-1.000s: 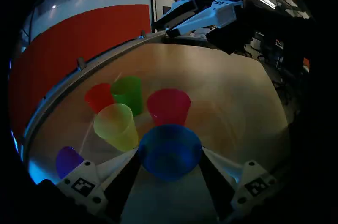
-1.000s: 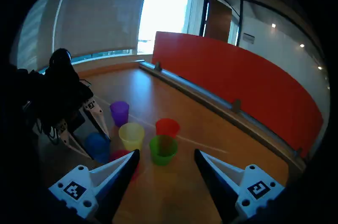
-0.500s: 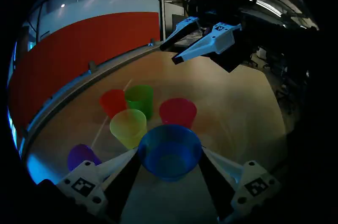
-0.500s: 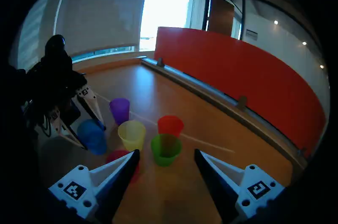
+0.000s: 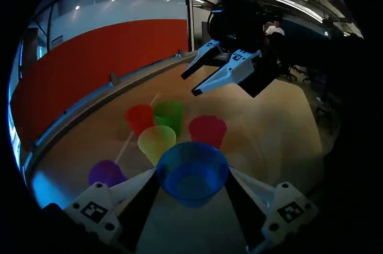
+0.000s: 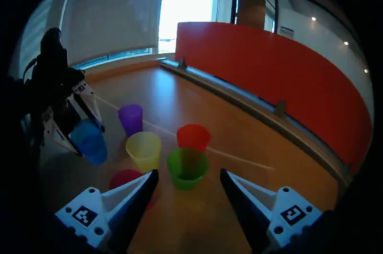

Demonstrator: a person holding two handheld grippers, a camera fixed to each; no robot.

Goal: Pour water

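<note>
A blue cup [image 5: 191,173] sits upright between my left gripper's fingers, and my left gripper [image 5: 191,177] is shut on it. In the right gripper view that blue cup [image 6: 91,147] hangs above the table in the left gripper [image 6: 87,138]. On the wooden table [image 5: 268,124] stand a yellow cup [image 5: 156,142], a pink cup [image 5: 207,131], a green cup [image 5: 168,114], a red cup [image 5: 140,118] and a purple cup [image 5: 106,173]. My right gripper [image 6: 188,173] is open, just before the green cup [image 6: 187,168]. It hovers as the right gripper [image 5: 187,85] beyond the cups.
A red partition [image 6: 268,76] on a metal rail [image 6: 249,105] runs along one table edge. A bright window [image 6: 186,9] lies behind. A person's dark sleeve [image 5: 239,14] holds the right gripper. Bare tabletop [image 6: 201,220] spreads toward the right gripper's camera.
The left gripper has lifted the blue cup off the table and higher. The right gripper has come down and closer to the cluster of cups, still open.
</note>
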